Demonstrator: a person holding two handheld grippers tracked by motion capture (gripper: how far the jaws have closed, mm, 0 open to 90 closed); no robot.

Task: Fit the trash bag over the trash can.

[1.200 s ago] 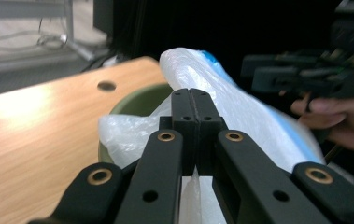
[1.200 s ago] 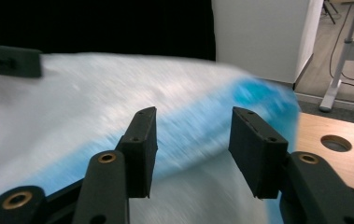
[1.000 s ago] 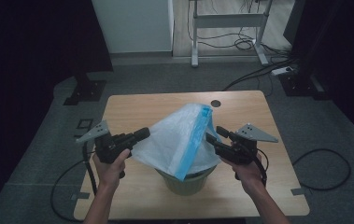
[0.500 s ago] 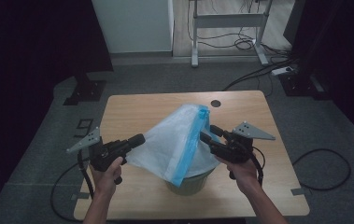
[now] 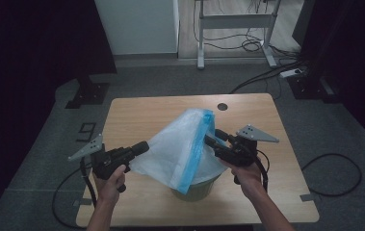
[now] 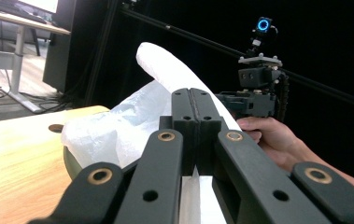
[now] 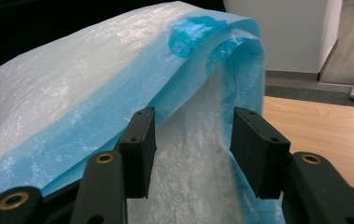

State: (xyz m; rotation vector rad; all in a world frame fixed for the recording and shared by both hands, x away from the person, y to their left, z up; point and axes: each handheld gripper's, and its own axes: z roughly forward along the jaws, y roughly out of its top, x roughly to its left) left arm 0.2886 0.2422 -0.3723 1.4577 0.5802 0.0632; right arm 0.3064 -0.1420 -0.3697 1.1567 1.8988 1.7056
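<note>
A white plastic bag (image 5: 175, 144) with a blue hem is draped over a dark green bin (image 5: 194, 190) at the front of the wooden table (image 5: 136, 115). My left gripper (image 5: 144, 146) is shut on the bag's left edge; in the left gripper view its jaws (image 6: 194, 107) are pressed together with white film (image 6: 114, 126) pinched below them. At the bag's right side my right gripper (image 5: 210, 139) stands open. Its view shows the jaws (image 7: 195, 149) apart, with the bag (image 7: 72, 93) hanging between and ahead of them. The bag hides the bin's mouth.
A round cable hole (image 5: 222, 106) sits near the table's far edge. Cables (image 5: 334, 168) lie on the grey floor to the right, and a desk frame (image 5: 233, 24) stands beyond the table. The other hand and its gripper (image 6: 254, 93) face my left gripper across the bin rim (image 6: 69, 163).
My left gripper has drawn left and toward the person, pulling the bag's edge with it. The right gripper has shifted slightly left toward the bag, and the bag's peak has sunk a little.
</note>
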